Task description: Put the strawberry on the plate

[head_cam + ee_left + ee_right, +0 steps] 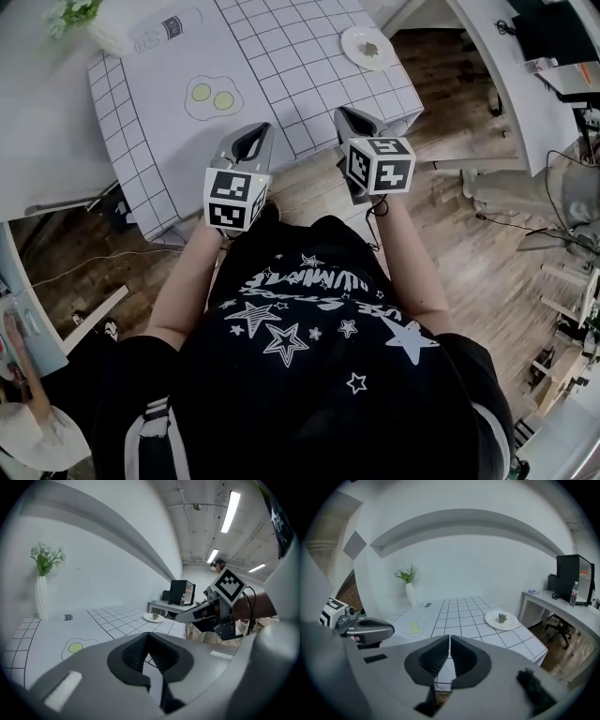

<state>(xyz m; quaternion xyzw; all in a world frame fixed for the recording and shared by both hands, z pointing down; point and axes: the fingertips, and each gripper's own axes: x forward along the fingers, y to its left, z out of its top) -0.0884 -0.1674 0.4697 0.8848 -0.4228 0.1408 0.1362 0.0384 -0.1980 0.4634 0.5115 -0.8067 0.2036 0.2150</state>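
Strawberry (502,618) is my best call for the small greenish lump out there, and it is too small and dull to be sure. It lies on the white plate (511,624), near the far right corner of the desk (281,56).

Sweeping from the left: a white vase (410,595) of green sprigs stands at the far left edge. A printed fried egg (213,97) lies flat on the gridded cloth. Then comes the left tool (149,651), its jaws together with nothing between them. It hovers off the near edge of the desk, in front of the person's chest.

Beside it is the right tool (449,656), jaws likewise pressed together and empty, and it too is short of the desk edge. Further right, and further away, sits the plate with its lump.

So here is the geometry that matters. The fruit lies ahead of both tools and off to the right, well apart from either. The right tool is clearly the nearer one. I cannot make out a long axis on so small a lump.

No other fruit shows on the cloth. By my reading the strawberry is already where it belongs, and any reach would first need those jaws opened.
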